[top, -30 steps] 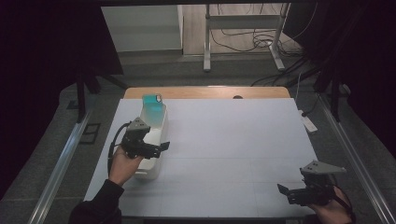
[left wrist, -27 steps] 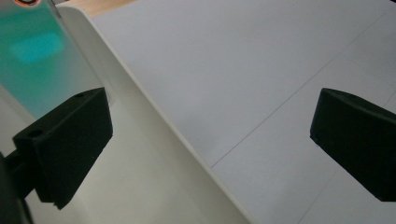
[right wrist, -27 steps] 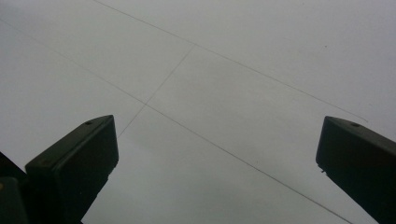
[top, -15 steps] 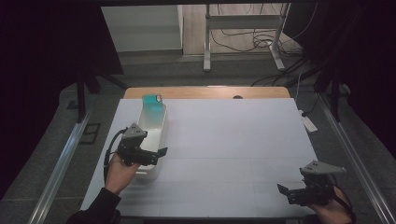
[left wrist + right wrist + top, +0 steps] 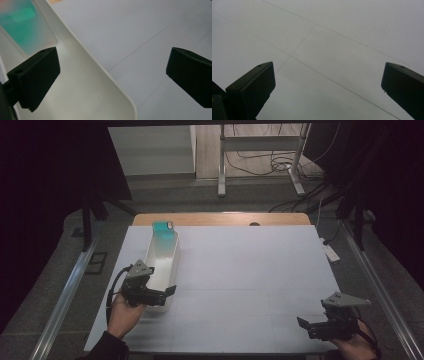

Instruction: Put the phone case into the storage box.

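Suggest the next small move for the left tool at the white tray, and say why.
Probably close the left tool on the white tray wall. Its jaws stand wide open, one inside the tray and one over the table, straddling the wall near the near end without gripping it.

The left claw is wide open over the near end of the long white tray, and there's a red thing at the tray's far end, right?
Nearly. The left claw is wide open at the near end of the white tray, but the thing at the far end is teal, not red. The high view shows it, and the left gripper view shows it blurred.
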`<state>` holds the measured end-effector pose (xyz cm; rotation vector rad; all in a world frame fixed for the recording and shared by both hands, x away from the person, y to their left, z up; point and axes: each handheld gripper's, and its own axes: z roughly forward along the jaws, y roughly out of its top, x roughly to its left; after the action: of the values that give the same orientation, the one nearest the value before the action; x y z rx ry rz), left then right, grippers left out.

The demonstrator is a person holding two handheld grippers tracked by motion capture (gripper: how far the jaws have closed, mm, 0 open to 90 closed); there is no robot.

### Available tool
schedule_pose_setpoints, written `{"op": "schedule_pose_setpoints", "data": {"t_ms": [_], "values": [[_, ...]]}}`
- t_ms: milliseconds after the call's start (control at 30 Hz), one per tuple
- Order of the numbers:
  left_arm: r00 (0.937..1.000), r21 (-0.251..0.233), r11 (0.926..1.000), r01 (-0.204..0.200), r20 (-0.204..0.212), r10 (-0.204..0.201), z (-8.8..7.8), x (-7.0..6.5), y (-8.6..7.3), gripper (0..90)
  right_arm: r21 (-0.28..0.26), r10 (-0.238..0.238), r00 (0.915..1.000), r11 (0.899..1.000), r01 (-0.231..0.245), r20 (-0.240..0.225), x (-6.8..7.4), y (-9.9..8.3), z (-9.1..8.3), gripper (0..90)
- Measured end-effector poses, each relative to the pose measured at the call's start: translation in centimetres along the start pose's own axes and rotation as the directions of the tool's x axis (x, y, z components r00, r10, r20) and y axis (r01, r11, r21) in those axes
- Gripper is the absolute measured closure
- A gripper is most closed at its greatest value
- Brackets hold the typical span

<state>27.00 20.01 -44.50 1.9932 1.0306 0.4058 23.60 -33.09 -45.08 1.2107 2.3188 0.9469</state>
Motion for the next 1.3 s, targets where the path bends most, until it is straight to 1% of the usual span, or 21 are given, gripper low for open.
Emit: {"op": "schedule_pose_setpoints", "data": {"t_ms": [433,667,933,1300], "values": [[0.9997,-0.004,1.0,-0.001,-0.024,0.001,-1.6,-0.7,-1.4,0.0,0.003,-0.001,1.0,1.0,0.001,0.002,0.0,0.0,0.0,0.0],[0.9995,0.004,0.9999,0.01,-0.03,-0.01,-2.1,-1.0,-2.3,0.0,0.005,-0.003,1.0,1.0,0.003,0.005,0.1,0.0,0.0,0.0],[0.999,-0.004,0.9997,0.022,-0.038,-0.022,-2.9,-1.3,-3.1,0.0,0.006,-0.004,1.0,1.0,0.004,0.006,0.1,0.0,0.0,0.0],[0.9975,0.008,0.9995,0.031,-0.064,-0.031,-3.9,-1.7,-4.3,0.0,0.007,-0.001,1.0,1.0,0.001,0.01,0.1,0.0,0.0,0.0]]}}
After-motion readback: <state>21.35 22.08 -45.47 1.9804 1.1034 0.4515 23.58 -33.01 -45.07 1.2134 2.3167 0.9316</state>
